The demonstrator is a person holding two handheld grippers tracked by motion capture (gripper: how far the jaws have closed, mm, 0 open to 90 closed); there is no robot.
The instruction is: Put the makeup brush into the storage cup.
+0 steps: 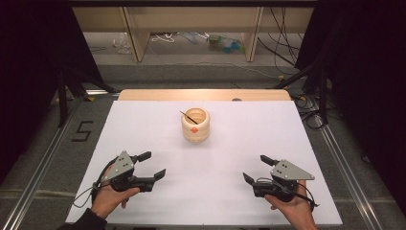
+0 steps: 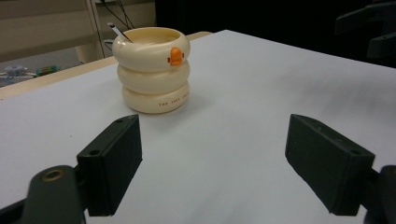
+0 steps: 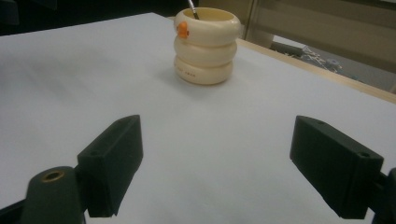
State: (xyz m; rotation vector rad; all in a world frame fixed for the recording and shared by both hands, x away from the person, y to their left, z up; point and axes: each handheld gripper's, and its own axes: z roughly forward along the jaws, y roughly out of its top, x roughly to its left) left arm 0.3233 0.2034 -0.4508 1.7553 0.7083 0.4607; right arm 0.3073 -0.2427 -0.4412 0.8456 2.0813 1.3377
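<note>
Beyond both grippers, cream cup (image 1: 195, 125), well apart

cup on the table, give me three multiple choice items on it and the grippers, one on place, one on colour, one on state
1. Where does the cup stand on the table?
A. at the far middle
B. at the near left corner
C. between the left gripper's jaws

2. What colour is the small knob on the cup?
A. blue
B. orange
C. green

3. How do the jaws of the left gripper and the right gripper stand?
A. both shut
B. left one shut on the cup
C. both open

Key: 1 A, the cup sits far from both hands; 2 B, both gripper views show it orange; 3 C, each pair gapes with only table between.
</note>
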